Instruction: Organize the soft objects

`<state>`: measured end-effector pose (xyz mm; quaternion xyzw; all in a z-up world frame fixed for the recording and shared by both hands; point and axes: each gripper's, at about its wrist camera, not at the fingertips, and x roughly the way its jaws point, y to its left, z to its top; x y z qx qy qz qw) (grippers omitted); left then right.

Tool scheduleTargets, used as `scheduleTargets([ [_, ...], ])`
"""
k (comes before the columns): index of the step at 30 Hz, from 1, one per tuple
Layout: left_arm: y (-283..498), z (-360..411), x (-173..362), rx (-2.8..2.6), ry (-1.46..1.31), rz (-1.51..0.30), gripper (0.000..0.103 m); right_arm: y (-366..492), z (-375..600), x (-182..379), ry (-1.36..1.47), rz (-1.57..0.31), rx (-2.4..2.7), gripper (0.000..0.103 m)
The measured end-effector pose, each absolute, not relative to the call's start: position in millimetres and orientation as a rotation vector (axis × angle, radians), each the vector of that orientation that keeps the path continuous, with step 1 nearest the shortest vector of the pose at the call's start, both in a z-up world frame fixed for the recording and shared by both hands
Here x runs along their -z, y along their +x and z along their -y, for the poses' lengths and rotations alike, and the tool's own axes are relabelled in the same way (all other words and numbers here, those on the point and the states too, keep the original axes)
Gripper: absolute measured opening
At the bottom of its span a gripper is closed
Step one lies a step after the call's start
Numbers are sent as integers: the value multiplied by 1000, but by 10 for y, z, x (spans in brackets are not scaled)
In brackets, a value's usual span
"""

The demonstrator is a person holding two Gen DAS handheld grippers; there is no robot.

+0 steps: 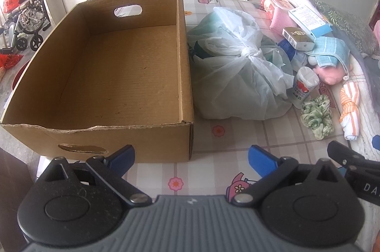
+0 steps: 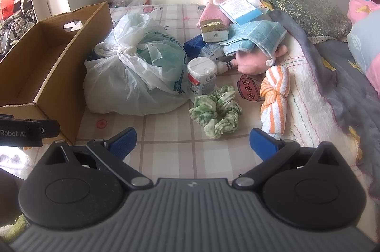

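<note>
Both grippers hang low over the bed, w/ its checked cartoon-print sheet, and neither holds anything. Left gripper has its blue fingers spread wide, released, just in front of the cardboard box, near its right front corner. The box is bare inside, w/ a torn front rim and a cut-out handle hole in the far wall. Right gripper is spread wide too, fingers apart over bare sheet, w/ the green scrunchie just beyond its tips.

Soft things lie right of the box: a knotted white plastic bag stuffed w/ something greenish sits just beside the box wall. Touching the bag's right side is a small white bottle w/ red label, upright. Right of the scrunchie, an orange-striped cloth tied in a knot lies on a cream quilted blanket. Behind the bottle, a pink plush doll lies half under a blue checked towel. Further back is a heap w/ a gold-and-white carton, a blue-and-white box and a pink pouch, stacked touching. Green floral pillow at far right
</note>
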<state>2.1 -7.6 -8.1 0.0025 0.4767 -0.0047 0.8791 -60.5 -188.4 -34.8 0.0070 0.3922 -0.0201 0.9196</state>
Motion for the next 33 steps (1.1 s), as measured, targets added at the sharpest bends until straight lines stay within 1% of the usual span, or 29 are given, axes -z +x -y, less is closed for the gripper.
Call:
scheduleTargets([
  [33,49,70,102,-14,4,-1000,102,-533,1881,380,22,-815,37,102],
])
